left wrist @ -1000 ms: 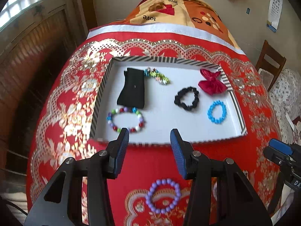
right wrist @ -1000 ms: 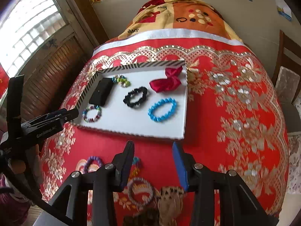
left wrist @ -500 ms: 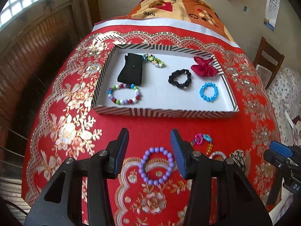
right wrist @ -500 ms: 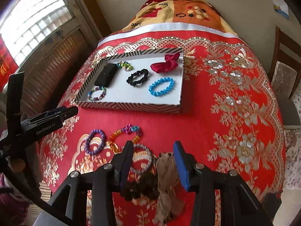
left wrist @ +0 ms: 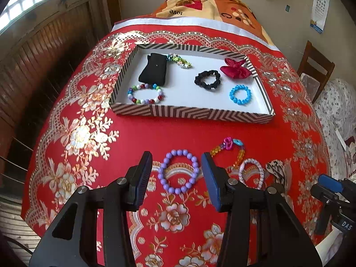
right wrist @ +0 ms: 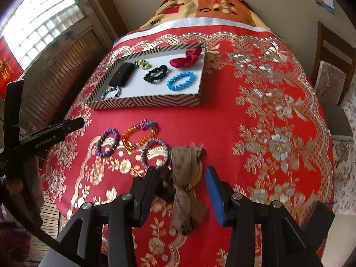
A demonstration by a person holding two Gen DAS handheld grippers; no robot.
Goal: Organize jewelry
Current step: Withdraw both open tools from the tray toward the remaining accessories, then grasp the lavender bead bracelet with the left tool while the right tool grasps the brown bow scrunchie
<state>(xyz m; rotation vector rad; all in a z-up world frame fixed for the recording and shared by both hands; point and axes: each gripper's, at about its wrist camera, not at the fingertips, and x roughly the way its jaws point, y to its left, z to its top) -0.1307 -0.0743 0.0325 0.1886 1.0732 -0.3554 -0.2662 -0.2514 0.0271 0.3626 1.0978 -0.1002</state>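
A striped tray (left wrist: pixel 191 113) (right wrist: pixel 146 101) on the red tablecloth holds a black pouch (left wrist: pixel 154 70), a multicolour bead bracelet (left wrist: pixel 145 94), a black scrunchie (left wrist: pixel 207 79), a red bow (left wrist: pixel 234 68) and a blue bead bracelet (left wrist: pixel 240 94). On the cloth in front lie a purple bead bracelet (left wrist: pixel 178 171) (right wrist: pixel 108 142), an orange bracelet with pink and blue charms (left wrist: pixel 229 149) (right wrist: pixel 139 133), a silver-lilac bracelet (left wrist: pixel 251 173) (right wrist: pixel 154 153) and a brown scarf scrunchie (right wrist: pixel 185 178). My left gripper (left wrist: pixel 176 162) is open above the purple bracelet. My right gripper (right wrist: pixel 180 174) is open above the brown scrunchie.
The table drops off close in front and at both sides. A wooden shutter wall (left wrist: pixel 44 51) is left, a wooden chair (left wrist: pixel 316 66) right. A patterned blanket (left wrist: pixel 207 6) covers the table's far end.
Both grippers have pulled back from the tray toward the near edge. The loose bracelets and brown scrunchie on the cloth have come into view between the fingers. Both stay open.
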